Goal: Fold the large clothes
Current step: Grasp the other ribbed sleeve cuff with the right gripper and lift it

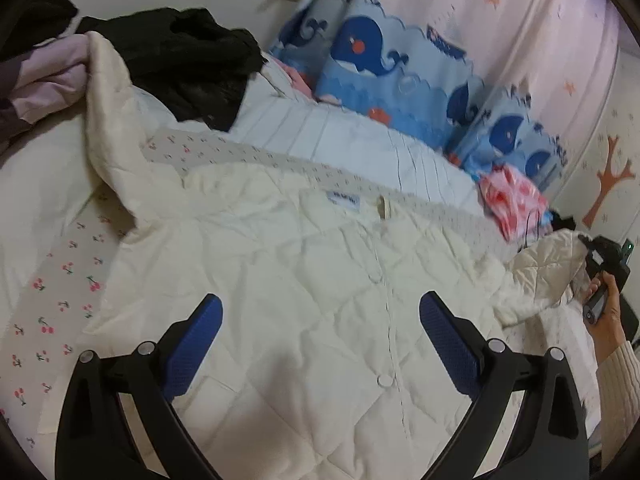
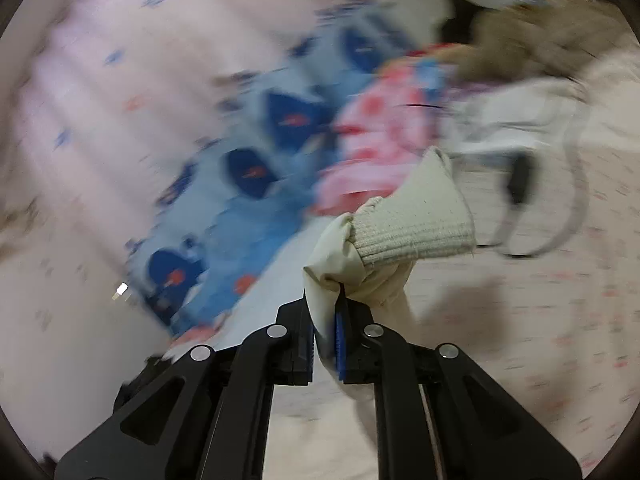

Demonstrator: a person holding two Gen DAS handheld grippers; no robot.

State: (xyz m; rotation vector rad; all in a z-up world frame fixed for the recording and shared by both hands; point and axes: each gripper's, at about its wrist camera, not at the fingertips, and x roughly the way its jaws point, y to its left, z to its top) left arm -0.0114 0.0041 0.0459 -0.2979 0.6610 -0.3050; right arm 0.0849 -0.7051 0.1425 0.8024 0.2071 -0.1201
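Cream quilted snap-front jacket [image 1: 304, 280] lies flat, front up, across frame centre on the cherry-print bed sheet [image 1: 60, 288]. Left hand-held gripper [image 1: 320, 344] hovers over its lower front, blue pads wide apart, nothing between them. Right hand-held gripper [image 2: 326, 320] at right edge of left view is clamped on the jacket's sleeve next to its ribbed knit cuff [image 2: 416, 220], lifted off the bed. Right view background blurred.

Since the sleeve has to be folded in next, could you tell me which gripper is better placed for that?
Right. The right gripper is already shut on the sleeve near its ribbed cuff, while the left gripper hangs open over the cream quilted jacket, holding nothing.
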